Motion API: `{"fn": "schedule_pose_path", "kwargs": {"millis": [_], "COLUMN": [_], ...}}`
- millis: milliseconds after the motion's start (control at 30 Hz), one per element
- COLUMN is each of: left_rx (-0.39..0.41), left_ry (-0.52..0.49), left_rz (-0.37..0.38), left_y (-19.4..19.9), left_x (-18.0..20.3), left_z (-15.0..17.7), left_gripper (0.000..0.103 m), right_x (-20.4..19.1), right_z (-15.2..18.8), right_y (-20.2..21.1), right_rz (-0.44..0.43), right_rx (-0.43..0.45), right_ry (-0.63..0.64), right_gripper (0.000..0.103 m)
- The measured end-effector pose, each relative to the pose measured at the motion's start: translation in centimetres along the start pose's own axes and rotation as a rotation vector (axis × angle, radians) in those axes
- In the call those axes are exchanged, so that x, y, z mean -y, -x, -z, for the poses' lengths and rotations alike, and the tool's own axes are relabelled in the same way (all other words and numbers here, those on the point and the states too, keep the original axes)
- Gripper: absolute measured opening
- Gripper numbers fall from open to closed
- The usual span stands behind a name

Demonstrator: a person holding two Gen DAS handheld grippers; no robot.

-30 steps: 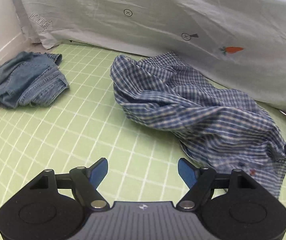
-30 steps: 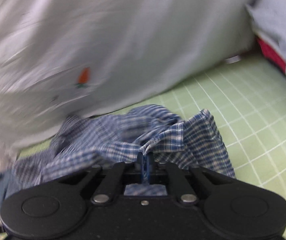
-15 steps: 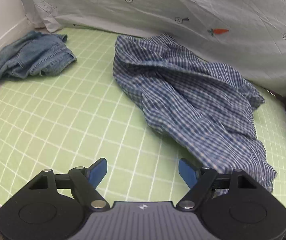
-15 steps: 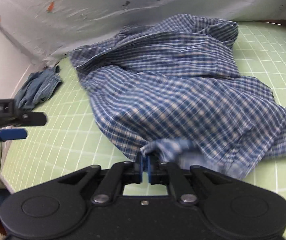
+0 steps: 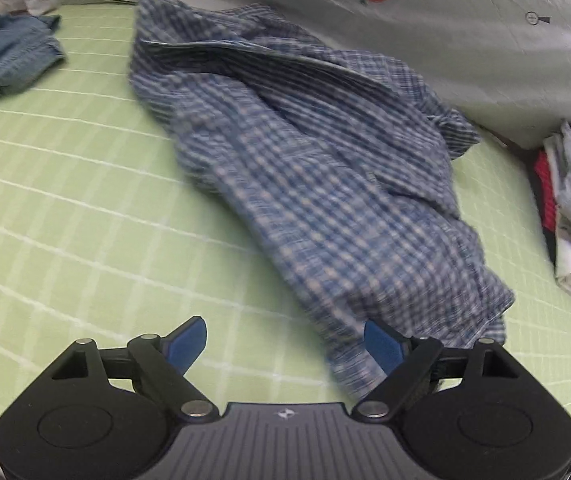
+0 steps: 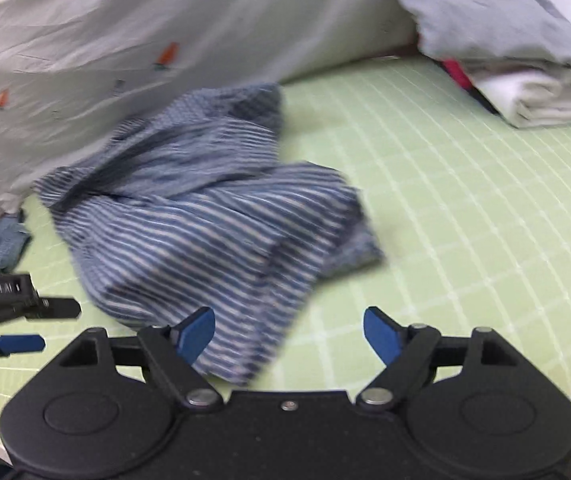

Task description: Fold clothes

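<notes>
I hold the left gripper (image 5: 285,340) and right gripper (image 6: 288,336) spread wide, empty, near the crumpled plaid shirt (image 5: 317,168) on the green grid sheet (image 5: 65,184).

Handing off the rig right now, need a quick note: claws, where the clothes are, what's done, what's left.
Left claw: open, empty, low over the green grid sheet, near the shirt's closest edge.
Right claw: open, empty; it let go of the shirt half a second ago.
Plaid shirt: lying crumpled mid-bed, not spread, no fold made.
Denim piece: bunched at the far left corner, untouched.
Folded stack: far right, by the white bedding.
Done: shirt dragged to the middle and dropped.
Left: flatten the shirt, fold it, then probably the denim.
</notes>
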State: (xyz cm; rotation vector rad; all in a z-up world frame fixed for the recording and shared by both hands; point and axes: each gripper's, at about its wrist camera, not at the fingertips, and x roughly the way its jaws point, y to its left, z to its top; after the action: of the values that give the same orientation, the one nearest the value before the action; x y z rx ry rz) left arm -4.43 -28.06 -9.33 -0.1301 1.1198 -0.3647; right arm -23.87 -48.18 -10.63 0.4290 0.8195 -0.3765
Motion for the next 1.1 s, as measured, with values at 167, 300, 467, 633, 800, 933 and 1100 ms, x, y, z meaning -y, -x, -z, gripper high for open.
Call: {"fn": "schedule_pose_path", "kwargs": {"millis": [167,300,467,633,800,933,1100], "left_rx": [-0.004,-0.006,-0.009,-0.012,-0.019,0.051,0.11], "left_ry": [0.023,0.056,0.097,0.139,0.17,0.188,0.095], "left_rz": [0.021,-0.054,-0.149,-0.244,-0.358,-0.299,-0.261], "left_y": [-2.1,-0.6,1.2,3.0,5.0,7.6,7.9], "left_x": [1.0,-2.1,-5.9,-9.7,-13.0,-13.0,-9.2], "left_z": [0.5,0.9,1.5,2.0,1.8,0.0,-3.8], "left_gripper": [0.081,0.003,0.002,0.002,0.015,0.053,0.089], "right_x": [2.4,3.1,2.4,0.8,-1.2,-3.1,-5.0], "right_z": [0.7,0.6,0.2,0.2,0.0,-1.5,-4.4], "right_y": [-0.8,-1.3,-1.5,-1.5,-2.0,-1.9,-1.4], "right_rz": [0.051,0.055,0.035,0.011,-0.008,-0.024,-0.021], "right_rx": [-0.014,-0.013,-0.012,-0.022,-0.035,0.001,0.088], "right_ry": [0.022,0.026,0.04,0.06,0.051,0.054,0.066], "right_gripper": [0.082,0.082,0.082,0.082,0.082,0.085,0.102]}}
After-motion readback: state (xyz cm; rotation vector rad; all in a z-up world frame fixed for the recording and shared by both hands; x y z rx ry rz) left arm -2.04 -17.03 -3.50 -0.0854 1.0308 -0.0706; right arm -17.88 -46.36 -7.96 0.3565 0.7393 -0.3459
